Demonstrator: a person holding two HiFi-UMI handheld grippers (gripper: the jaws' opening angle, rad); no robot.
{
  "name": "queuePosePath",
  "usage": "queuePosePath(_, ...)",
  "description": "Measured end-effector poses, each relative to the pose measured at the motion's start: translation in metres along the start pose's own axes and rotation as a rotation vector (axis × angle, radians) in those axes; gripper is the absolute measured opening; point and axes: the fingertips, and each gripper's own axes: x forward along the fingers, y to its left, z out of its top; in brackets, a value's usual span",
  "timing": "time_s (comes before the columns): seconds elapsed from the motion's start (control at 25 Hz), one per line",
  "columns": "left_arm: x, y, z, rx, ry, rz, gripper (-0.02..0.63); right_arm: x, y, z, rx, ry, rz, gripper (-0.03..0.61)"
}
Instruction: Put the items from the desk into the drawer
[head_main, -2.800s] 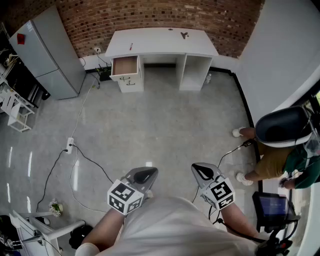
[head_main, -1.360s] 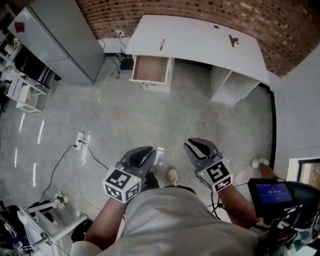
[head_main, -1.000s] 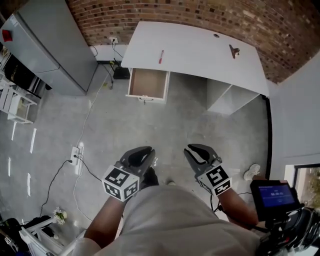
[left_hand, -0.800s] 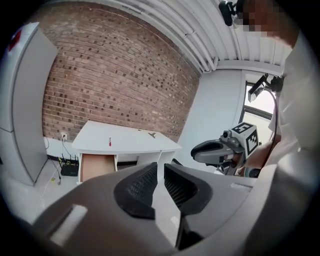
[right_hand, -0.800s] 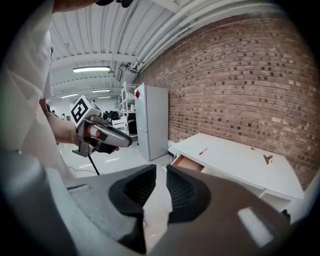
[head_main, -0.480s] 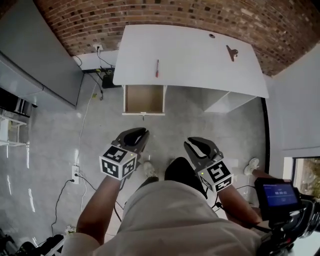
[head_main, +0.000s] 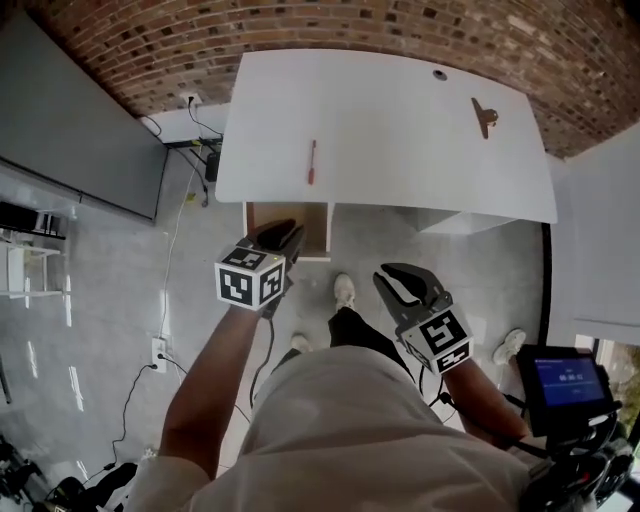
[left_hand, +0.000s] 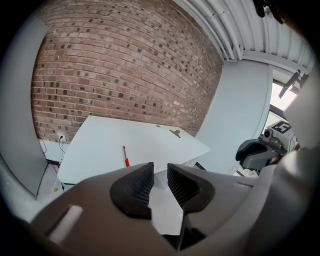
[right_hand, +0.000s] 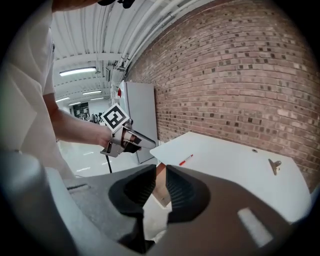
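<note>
Left hand-held gripper (head_main: 283, 236) nearer desk (head_main: 400, 150), jaws just opened (empty); red pen (head_main: 311, 161) beyond.

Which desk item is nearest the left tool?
The red pen, just beyond the left tool, whose empty jaws have just been opening; clip and round piece lie far right.

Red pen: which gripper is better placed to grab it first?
Left, probably. The left gripper is at the desk edge, nearest the red pen, its jaws just opening with nothing between them; the right gripper hangs farther back.
</note>
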Motion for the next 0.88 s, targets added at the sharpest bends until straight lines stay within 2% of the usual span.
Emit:
queuePosePath(0.16, 0.071, 0.037, 0.012, -0.008, 0.071, 0.046, 0.097, 0.025, -0.053, 0.011, -0.014, 0.004, 0.018, 0.054)
queuePosePath(0.48, 0.187, 0.109, 0.014, -0.011, 0.211, 0.153, 0.109, 0.05, -0.131, -0.018, 0.033, 0.067, 0.04, 0.055)
queuePosePath(0.88, 0.254, 0.158, -0.001, -0.018, 0.367, 0.249, 0.107, 0.054, -0.178, -0.035, 0.105, 0.093, -0.002, 0.054)
